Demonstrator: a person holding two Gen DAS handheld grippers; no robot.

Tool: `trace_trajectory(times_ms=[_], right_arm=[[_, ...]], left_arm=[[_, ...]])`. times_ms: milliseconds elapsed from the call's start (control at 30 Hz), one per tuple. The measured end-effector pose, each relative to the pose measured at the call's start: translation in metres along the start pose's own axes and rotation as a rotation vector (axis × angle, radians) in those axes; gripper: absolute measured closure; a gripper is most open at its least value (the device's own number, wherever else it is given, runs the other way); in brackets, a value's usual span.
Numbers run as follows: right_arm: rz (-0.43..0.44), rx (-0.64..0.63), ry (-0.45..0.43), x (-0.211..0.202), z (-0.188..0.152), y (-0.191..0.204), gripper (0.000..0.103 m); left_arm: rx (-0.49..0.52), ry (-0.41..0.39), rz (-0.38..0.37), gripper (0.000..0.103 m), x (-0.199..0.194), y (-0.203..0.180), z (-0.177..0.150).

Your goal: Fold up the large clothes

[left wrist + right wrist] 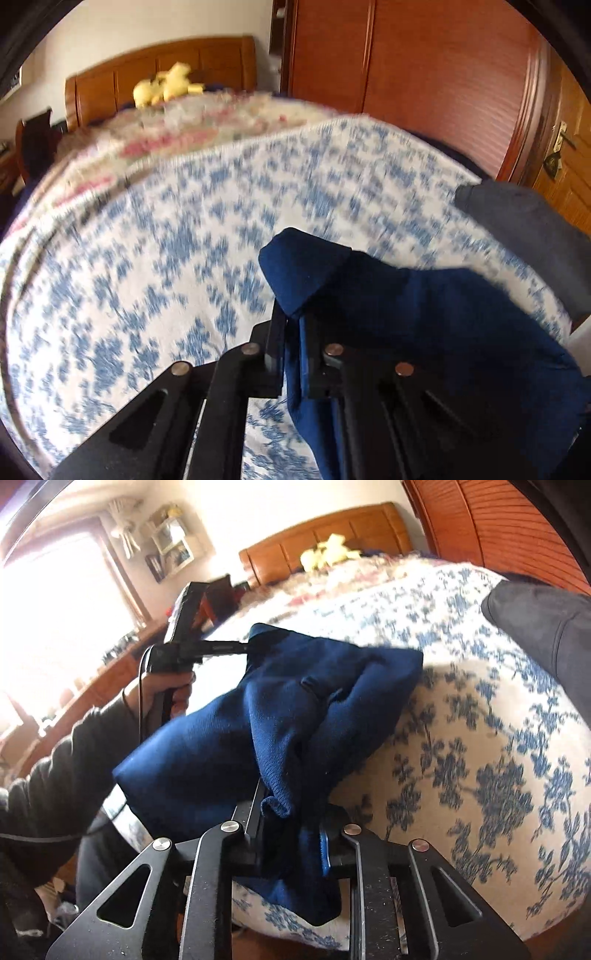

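Observation:
A dark blue garment [280, 709] hangs bunched above the bed, stretched between both grippers. In the left wrist view my left gripper [291, 317] is shut on a folded edge of the blue garment [388, 306], which drapes over the right finger. My right gripper [291, 812] is shut on a gathered hem of the cloth, and most of both fingers is hidden under the fabric. In the right wrist view the left gripper [245, 648] reaches in from the left, held by a hand [162, 694] in a grey sleeve, pinching the garment's far corner.
The bed carries a white cover with blue flowers [166, 258] and a pink floral blanket [159, 140] behind it. A dark grey cloth [546, 627] lies at the right bed edge. A yellow plush toy [166, 86] sits by the wooden headboard. A red-brown wardrobe [424, 74] stands on the right.

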State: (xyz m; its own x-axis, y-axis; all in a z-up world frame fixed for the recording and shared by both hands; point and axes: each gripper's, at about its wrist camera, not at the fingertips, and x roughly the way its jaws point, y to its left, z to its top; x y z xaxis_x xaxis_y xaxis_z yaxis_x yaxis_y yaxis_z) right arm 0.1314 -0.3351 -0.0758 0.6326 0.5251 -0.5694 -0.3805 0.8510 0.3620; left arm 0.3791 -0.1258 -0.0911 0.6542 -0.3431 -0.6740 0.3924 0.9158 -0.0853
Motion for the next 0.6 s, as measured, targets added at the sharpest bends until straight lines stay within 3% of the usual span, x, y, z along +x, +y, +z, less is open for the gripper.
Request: trace_trajectory(times_ms=[200, 367, 600], right_arm=[[-0.031, -0.052, -0.116, -0.041, 0.032, -0.016, 0.086], [-0.152, -0.12, -0.212, -0.098, 0.067, -0.051, 0.086], [-0.358, -0.179, -0.302, -0.193, 0.114, -0.103, 0.087]], left_arm=[[0.068, -0.105, 0.028, 0.1, -0.036, -0.05, 0.039], [0.117, -0.188, 0.014, 0.1, -0.045, -0.116, 0.086], [0.159, -0.304, -0.08, 0.1, -0.035, -0.227, 0.147]])
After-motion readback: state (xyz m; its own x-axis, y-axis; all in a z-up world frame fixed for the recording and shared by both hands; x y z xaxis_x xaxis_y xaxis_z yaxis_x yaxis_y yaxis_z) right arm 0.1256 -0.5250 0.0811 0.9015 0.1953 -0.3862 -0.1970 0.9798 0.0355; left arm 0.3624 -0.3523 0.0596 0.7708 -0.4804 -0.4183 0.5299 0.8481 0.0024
